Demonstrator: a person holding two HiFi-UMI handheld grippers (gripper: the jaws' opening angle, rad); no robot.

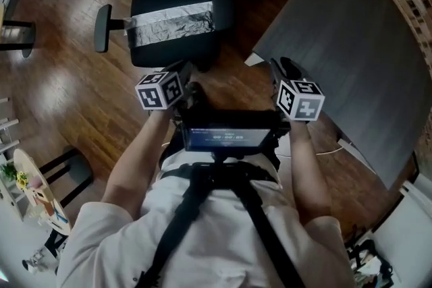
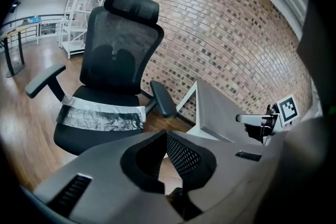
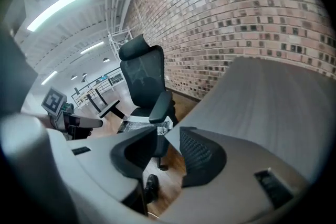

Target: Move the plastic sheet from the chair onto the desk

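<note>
A crinkled silvery plastic sheet point(image 1: 171, 23) lies across the seat of a black office chair point(image 1: 177, 44), from armrest to armrest. The grey desk point(image 1: 351, 57) stands to the chair's right. Both grippers are held close to my chest, short of the chair. My left gripper point(image 1: 185, 71) is shut on nothing; in its own view the pads point(image 2: 173, 152) meet, with the sheet point(image 2: 102, 117) ahead and to the left. My right gripper point(image 1: 282, 71) is open and empty. Through its gap point(image 3: 169, 136) I see the chair's armrest point(image 3: 160, 107) and an end of the sheet point(image 3: 144, 126).
A brick wall point(image 2: 226, 34) runs behind the chair and desk point(image 2: 220, 110). The floor point(image 1: 74, 84) is dark wood. A white rack point(image 2: 86, 2) stands at the far left, and a small table with flowers point(image 1: 30, 192) is by my left side. My shoe point(image 3: 150, 183) shows below.
</note>
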